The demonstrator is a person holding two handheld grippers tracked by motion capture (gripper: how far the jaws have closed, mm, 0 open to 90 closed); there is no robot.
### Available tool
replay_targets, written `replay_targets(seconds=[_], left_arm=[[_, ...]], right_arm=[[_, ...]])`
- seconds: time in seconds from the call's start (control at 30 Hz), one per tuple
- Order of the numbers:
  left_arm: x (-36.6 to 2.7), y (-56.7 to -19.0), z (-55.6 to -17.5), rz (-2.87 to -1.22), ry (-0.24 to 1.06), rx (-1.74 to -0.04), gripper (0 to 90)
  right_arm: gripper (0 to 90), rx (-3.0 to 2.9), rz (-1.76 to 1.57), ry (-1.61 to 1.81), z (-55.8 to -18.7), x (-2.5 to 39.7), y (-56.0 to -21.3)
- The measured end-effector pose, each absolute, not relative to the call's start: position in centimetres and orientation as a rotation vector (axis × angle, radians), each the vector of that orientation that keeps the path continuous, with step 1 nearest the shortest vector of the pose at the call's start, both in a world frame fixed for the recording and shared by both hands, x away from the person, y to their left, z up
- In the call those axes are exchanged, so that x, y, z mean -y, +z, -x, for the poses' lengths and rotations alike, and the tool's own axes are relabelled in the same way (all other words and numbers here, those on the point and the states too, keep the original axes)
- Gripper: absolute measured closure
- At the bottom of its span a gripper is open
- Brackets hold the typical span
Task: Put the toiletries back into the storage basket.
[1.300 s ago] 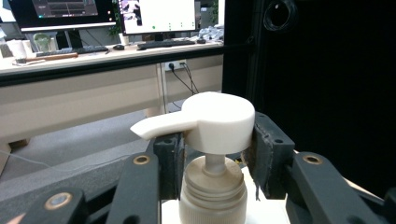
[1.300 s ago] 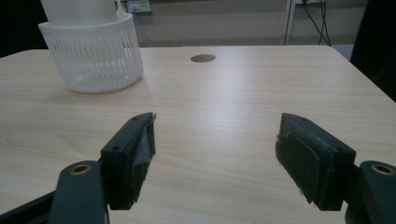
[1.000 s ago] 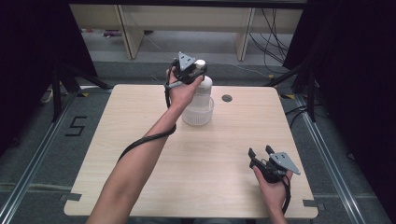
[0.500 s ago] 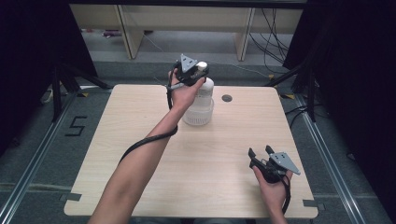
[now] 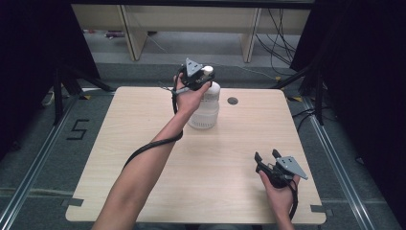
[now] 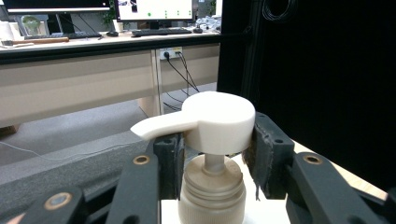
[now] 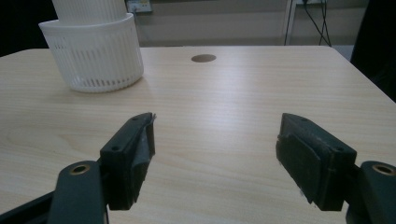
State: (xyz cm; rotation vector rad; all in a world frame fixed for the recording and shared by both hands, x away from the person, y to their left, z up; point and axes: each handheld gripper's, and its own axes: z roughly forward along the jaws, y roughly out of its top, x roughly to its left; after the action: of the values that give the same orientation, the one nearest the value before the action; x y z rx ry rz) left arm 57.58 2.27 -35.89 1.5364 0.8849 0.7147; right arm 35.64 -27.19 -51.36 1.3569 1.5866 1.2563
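Since the earlier frame the left tool (image 5: 203, 79) has lifted slightly, jaws still clamped on the pump head (image 6: 218, 122) of the white bottle (image 5: 208, 98), which stands in a ribbed white basket (image 7: 93, 58) at the table's (image 5: 143, 143) far middle. Rigid, smooth plastic, probably light; grip under the head (the spout may slip). The left gripper view shows the pump's stem; the right gripper view shows the basket's ribs and the idle right tool (image 7: 217, 147) gaping.

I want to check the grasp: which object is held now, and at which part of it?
The left gripper holds the pump bottle by its white pump head, one jaw on each side. The right gripper is open and holds nothing.
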Motion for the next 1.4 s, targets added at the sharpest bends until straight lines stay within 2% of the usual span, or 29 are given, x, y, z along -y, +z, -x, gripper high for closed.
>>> replay_targets(seconds=[1.2, 1.4], left_arm=[[-3.2, -36.4, -56.7, -1.552, 0.696, -0.909, 58.1], [-3.0, -36.4, -56.4, -1.549, 0.697, -0.918, 50.0]], right_arm=[[28.5, -1.602, -1.351, 1.245, -35.6, 27.0, -51.3], [28.4, -1.600, -1.344, 1.262, -35.6, 27.0, -51.4]])
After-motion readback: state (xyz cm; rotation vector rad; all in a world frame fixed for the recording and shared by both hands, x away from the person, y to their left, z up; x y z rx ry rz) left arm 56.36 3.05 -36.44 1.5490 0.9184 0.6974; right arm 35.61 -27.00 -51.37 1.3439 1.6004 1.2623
